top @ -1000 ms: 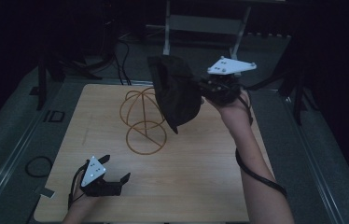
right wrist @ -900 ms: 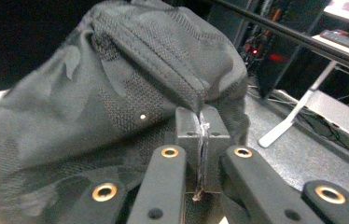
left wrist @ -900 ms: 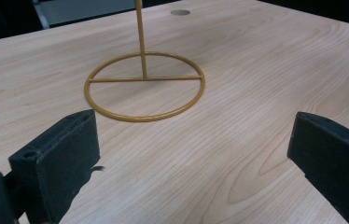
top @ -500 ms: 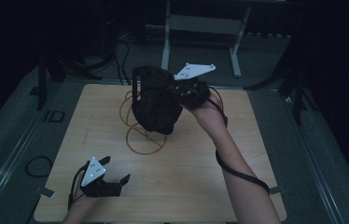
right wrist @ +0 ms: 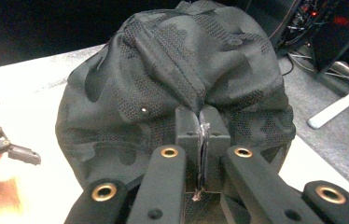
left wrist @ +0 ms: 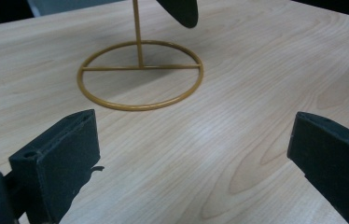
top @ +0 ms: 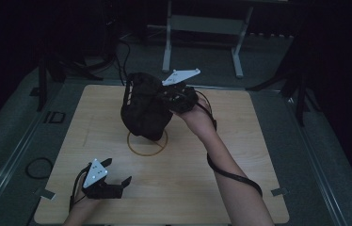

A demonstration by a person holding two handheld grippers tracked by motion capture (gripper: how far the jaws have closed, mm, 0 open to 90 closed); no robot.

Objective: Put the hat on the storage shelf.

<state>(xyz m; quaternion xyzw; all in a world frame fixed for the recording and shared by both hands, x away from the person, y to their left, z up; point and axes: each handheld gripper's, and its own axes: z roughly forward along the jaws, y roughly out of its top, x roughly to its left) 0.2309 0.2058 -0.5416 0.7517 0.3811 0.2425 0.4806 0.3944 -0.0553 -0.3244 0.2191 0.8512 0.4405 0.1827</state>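
Our right gripper (right wrist: 202,135) is clamped on a fold of the dark mesh cap (right wrist: 172,84) — the cap hangs just ahead of it, above the gold wire stand (top: 147,143). Our left gripper (top: 110,179) rests low on the desk (top: 202,188), jaws wide apart and empty — the stand's ring base lies just beyond them.

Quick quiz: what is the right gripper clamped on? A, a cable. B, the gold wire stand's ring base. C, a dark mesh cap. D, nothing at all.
C: in the right gripper view the right gripper has its jaws pinched shut on the fabric of the dark mesh cap.
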